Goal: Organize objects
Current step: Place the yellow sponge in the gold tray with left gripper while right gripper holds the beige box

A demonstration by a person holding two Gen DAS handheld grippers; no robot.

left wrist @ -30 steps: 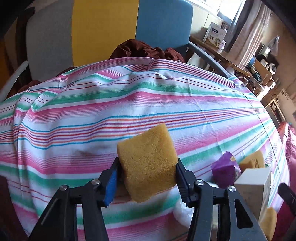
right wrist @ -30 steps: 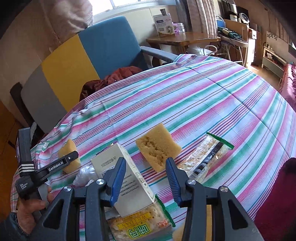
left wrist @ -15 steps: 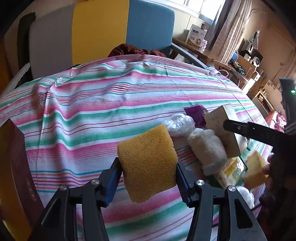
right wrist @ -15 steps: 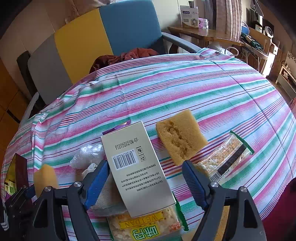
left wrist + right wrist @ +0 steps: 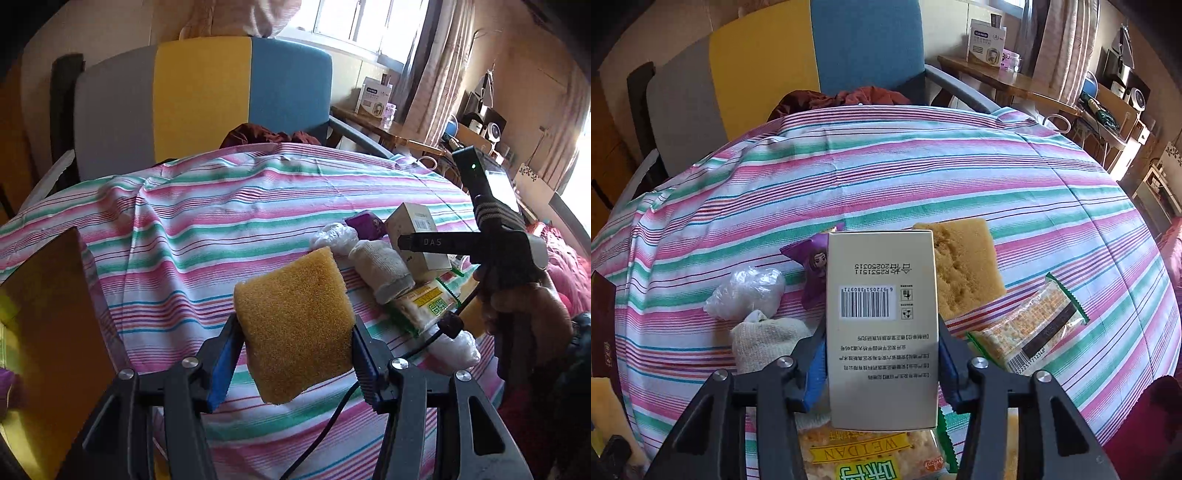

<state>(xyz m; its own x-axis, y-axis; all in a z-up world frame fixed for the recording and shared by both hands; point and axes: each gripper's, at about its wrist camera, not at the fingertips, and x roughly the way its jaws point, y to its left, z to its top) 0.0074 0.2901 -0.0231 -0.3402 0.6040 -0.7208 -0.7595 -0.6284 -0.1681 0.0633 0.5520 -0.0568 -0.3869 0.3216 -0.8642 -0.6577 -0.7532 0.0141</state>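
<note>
Round table with a stripy pink-green-white tablecloth (image 5: 886,177), sunny cluttered living room, and both hands are busy at once. Closest in on the left side, the left gripper (image 5: 295,354) has its fingers clamped on a yellow sponge (image 5: 295,325), held up off the cloth with nothing under it but stripes. At the left edge there's a dark brown box (image 5: 55,332) with what looks like an open yellow inside, so my guess is that's where stuff is meant to go, though I can't really see into it. On the other side the right gripper (image 5: 882,354) has its fingers pressed against both sides of a beige carton (image 5: 882,325), barcode side up, which sits partly on a cracker packet (image 5: 871,458) and looks not yet lifted. Around it: a rolled white cloth (image 5: 764,343), a crumpled plastic bag (image 5: 746,291), a purple wrapper (image 5: 812,266), a second sponge (image 5: 964,269) lying flat, another snack packet (image 5: 1030,328). Further back, a grey-yellow-blue chair (image 5: 812,55) with a dark red garment (image 5: 846,99) on the seat. So it's mid-sort: sponge in transit, carton just gripped. Next I'd reckon the sponge wants swinging left over the box and letting go, and the carton needs a straight lift so it doesn't drag the packet underneath.
</note>
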